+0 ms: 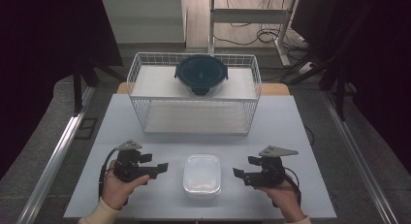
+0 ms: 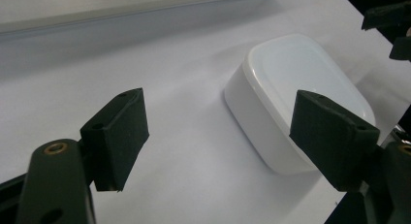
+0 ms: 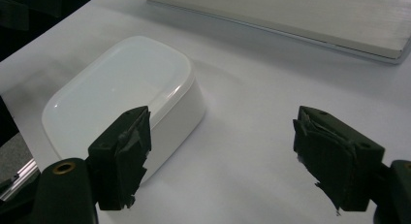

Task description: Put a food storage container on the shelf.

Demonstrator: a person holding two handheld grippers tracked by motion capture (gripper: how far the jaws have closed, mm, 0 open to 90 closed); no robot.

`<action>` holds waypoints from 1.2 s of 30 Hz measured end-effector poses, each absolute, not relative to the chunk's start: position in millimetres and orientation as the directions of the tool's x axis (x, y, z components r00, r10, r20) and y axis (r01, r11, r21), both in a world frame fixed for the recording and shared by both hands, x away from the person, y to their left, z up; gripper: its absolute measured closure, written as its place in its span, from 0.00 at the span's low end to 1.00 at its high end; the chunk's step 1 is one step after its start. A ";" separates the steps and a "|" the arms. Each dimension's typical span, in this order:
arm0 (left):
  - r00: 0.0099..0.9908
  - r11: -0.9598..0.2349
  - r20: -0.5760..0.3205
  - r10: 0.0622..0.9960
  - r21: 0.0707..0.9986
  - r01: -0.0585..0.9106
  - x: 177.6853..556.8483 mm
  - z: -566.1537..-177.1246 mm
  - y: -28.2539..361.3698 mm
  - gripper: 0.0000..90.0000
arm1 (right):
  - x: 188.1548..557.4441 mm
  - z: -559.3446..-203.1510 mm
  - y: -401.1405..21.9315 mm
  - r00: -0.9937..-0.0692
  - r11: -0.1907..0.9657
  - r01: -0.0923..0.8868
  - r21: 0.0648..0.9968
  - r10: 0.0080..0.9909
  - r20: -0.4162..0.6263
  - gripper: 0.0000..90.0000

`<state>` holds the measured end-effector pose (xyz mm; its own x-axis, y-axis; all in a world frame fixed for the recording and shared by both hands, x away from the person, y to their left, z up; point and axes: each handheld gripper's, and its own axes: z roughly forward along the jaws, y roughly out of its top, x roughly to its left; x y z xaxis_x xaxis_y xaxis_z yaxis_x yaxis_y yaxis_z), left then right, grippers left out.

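At the lower middle of the frame, the white box (image 1: 202, 175) waits between my open left gripper (image 1: 162, 168) and open right gripper (image 1: 237, 173); next I probably must close in from both sides.

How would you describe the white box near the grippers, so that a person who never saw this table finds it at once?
Start at the white table, whose far half holds a wire basket with a dark round lidded bowl on top. Come to the near edge: between the left gripper and the right gripper lies the white box. Unlike the bowl, it is low, rectangular with rounded corners, and pale.
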<state>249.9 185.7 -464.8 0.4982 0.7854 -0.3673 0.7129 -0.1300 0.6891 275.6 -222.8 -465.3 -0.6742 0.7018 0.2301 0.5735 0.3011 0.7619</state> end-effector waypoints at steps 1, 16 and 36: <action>0.497 -0.130 -0.367 0.786 0.688 0.714 250.3 -465.2 185.0 0.23 | 274.7 -465.5 -224.0 -0.673 0.298 0.575 0.762 0.703 0.232 0.24; 0.513 -0.156 -0.395 0.762 0.657 0.738 249.0 -456.7 174.5 0.27 | 275.5 -449.8 -219.4 -0.674 0.291 0.607 0.739 0.681 0.285 0.24; 0.476 -0.091 -0.579 0.662 0.568 0.818 266.1 -479.2 151.5 0.32 | 289.8 -462.0 -173.4 -0.619 0.243 0.725 0.645 0.641 0.454 0.39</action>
